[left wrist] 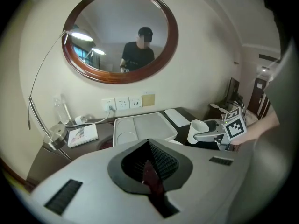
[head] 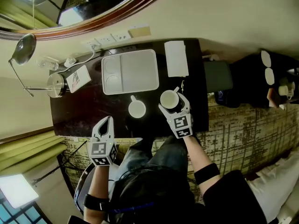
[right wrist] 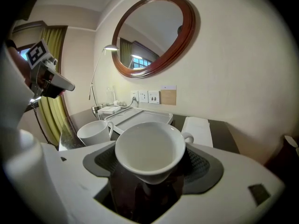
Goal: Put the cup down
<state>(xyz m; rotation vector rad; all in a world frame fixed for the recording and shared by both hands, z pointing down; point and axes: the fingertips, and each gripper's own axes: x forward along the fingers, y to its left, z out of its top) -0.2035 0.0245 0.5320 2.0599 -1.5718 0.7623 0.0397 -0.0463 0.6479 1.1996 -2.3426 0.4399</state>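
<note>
- Right tool [head: 173, 102]: jaws wide apart and clamped on the sides of a white cup [head: 168, 98]. Cup at centre right of the head view, over the dark bench [head: 93, 106].
- Left tool [head: 107, 121]: jaws fully together, nothing in them, lower left near the bench edge.
- Progress: cup not yet set down. What is left, by my reading, is lowering it, releasing it and backing off.
- A second cup [head: 137, 108] stands just left of the held one, below the white tray [head: 138, 71].
- Head view: gives the layout but not the cup's height.
- Left gripper view: cup from the side at right of frame, apparently clear of the bench.
- Right gripper view: cup empty, mouth tipped toward the camera, handle to the right.
</note>
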